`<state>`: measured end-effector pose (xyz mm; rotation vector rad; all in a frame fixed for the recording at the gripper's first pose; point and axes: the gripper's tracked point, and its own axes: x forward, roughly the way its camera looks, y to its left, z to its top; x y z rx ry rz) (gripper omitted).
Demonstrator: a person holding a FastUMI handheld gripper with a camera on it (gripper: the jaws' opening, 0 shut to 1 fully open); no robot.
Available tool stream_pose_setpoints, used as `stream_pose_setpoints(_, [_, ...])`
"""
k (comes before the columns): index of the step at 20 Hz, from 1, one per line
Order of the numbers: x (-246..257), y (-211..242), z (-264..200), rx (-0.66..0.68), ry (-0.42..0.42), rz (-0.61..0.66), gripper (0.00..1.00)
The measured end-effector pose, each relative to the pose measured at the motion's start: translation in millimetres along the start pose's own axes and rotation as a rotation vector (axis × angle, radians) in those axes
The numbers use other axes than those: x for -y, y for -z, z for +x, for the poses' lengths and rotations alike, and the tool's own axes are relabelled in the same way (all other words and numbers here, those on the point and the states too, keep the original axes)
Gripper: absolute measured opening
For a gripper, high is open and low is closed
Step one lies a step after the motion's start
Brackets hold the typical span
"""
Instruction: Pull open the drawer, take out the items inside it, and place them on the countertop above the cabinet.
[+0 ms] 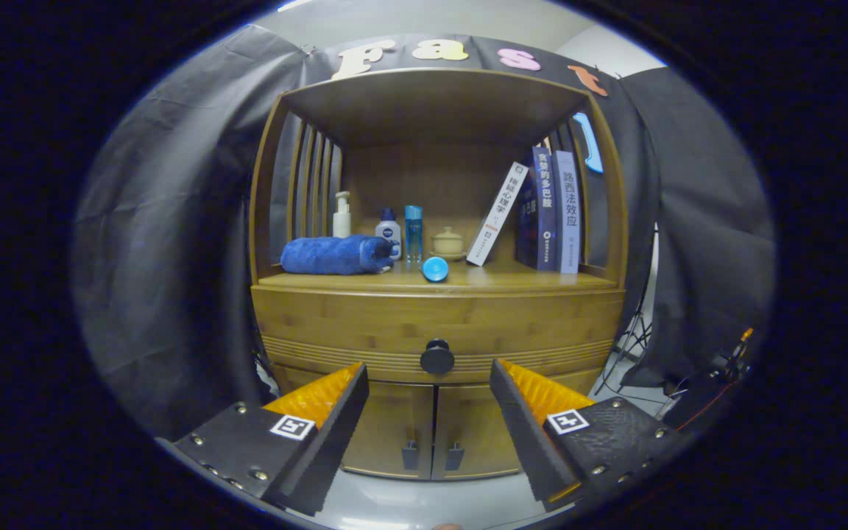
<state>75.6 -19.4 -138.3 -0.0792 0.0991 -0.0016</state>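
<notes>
A wooden cabinet stands ahead with its drawer [365, 324] closed flush; a round black knob [437, 357] sits at the drawer's middle. My gripper [429, 383] is open, its two fingers wide apart a little short of the cabinet, with the knob just above the gap between the fingertips. Nothing is between the fingers. The countertop [512, 280] above the drawer holds a rolled blue towel [336, 255], a small blue round object [435, 269], three bottles [388, 232] and a small lidded pot [447, 241]. The drawer's inside is hidden.
Three books [545, 210] lean at the countertop's right. Below the drawer are two cupboard doors [394, 434] with small handles. A shelf roof [431, 103] and slatted sides enclose the countertop. Black cloth hangs on both sides; a stand and cables [718, 368] are at the right.
</notes>
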Motion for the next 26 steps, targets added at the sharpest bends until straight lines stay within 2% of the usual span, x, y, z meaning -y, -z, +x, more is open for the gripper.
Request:
stream_pose_setpoints(4, [3,-26,-34,-0.004,0.012,0.008,0.99])
stream_pose_setpoints(7, [4,-68,-63,0.028,0.012,0.031,0.99])
stream_pose_setpoints(11, [19,-127,-105,0.095,0.07,0.045,0.99])
stream_pose_setpoints(14, [18,-158,-127,0.127,0.072,0.073,0.99])
stream_pose_setpoints(20, [-5,-182,-145,0.17,0.007,0.056,0.99])
stream_pose_setpoints(23, [-8,-177,-146,0.174,0.02,-0.016,0.99])
stream_pose_setpoints(26, [-21,-168,-142,0.16,-0.005,-0.023,0.99])
